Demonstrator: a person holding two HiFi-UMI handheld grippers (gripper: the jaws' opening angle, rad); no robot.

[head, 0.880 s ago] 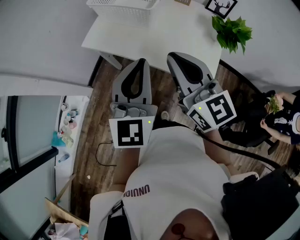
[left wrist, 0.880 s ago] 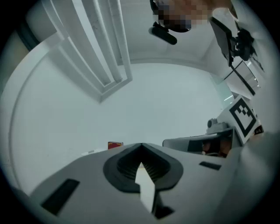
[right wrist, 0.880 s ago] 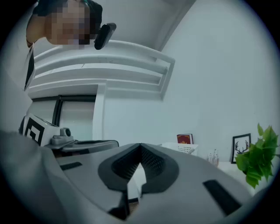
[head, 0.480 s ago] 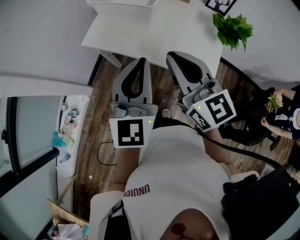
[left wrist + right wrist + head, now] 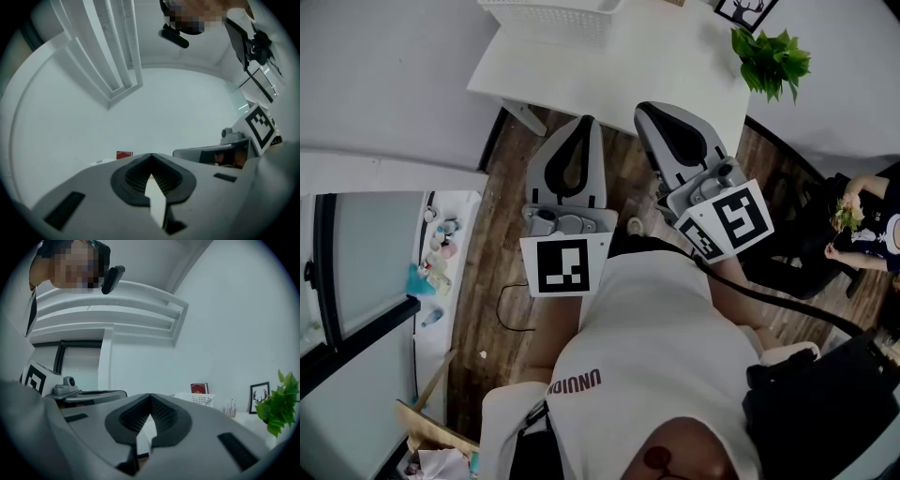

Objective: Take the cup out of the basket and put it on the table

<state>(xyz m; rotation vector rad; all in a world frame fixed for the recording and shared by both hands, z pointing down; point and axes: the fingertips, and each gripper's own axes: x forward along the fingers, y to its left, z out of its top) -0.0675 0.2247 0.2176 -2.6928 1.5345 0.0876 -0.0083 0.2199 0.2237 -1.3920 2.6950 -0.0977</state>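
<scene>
The white basket [image 5: 548,14] stands at the far left end of the white table [image 5: 675,70]; in the right gripper view it shows small, basket [image 5: 202,399]. No cup can be seen in any view. My left gripper [image 5: 584,122] is shut and empty, held level over the wooden floor just short of the table's near edge. My right gripper [image 5: 643,111] is beside it, also shut with nothing held. In the gripper views the jaws meet at their tips: left gripper [image 5: 151,154], right gripper [image 5: 150,394].
A green potted plant [image 5: 772,61] and a framed deer picture [image 5: 745,9] stand at the table's right end. A red book [image 5: 199,388] is behind the basket. A seated person [image 5: 862,230] is at the right. A shelf of small items [image 5: 439,251] is at the left.
</scene>
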